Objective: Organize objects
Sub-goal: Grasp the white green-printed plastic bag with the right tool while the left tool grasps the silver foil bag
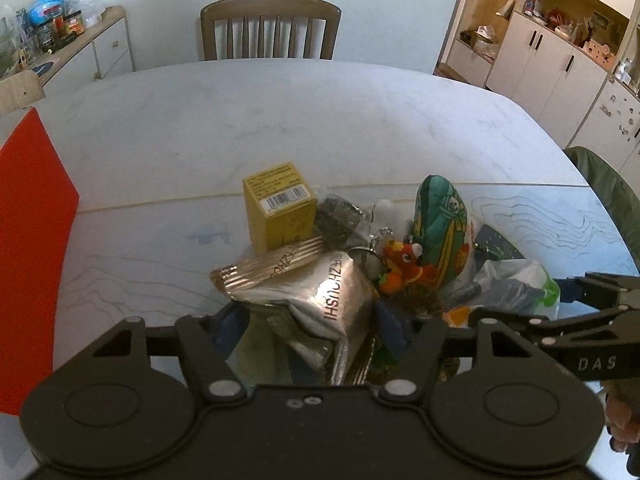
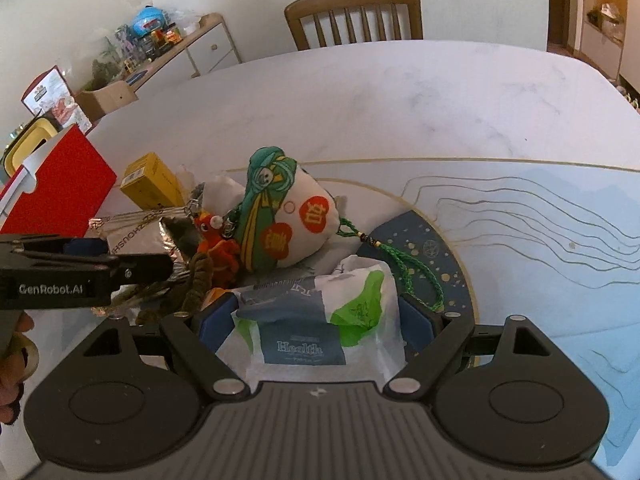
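Left wrist view puts my left gripper (image 1: pixel 310 330) low over a heap of small goods on the pale marble table (image 1: pixel 280 120). My blue pads (image 1: pixel 394 330) stand on either side of a silver foil pouch (image 1: pixel 320 296), close against its sides – whether they truly pinch it I cannot tell, since the pouch hides the contact. Behind the pouch stands a yellow box (image 1: pixel 278 206) upright with a barcode on top, and just beside that a dark crinkled packet (image 1: pixel 338 216). To the right of the pouch lies a small red plush toy (image 1: pixel 404 262), touching a green-and-white fabric charm (image 1: pixel 442 226) that leans up behind it. A red box (image 1: pixel 32 240) sits well apart at the table's left edge.

From the right wrist view, my right gripper (image 2: pixel 320 320) has its blue pads (image 2: pixel 214 324) spread around a white bag (image 2: pixel 320 320) printed with green patches and a blue label (the word "Health" is legible). The bag fills the space between the fingers; I cannot tell if they press on it. The charm's green cord (image 2: pixel 420 272) trails over a dark blue round mat (image 2: pixel 432 248) beside the bag. A wooden chair (image 2: pixel 354 16) stands at the table's far side – a cluttered sideboard (image 2: pixel 172 46) lies to the left of it.
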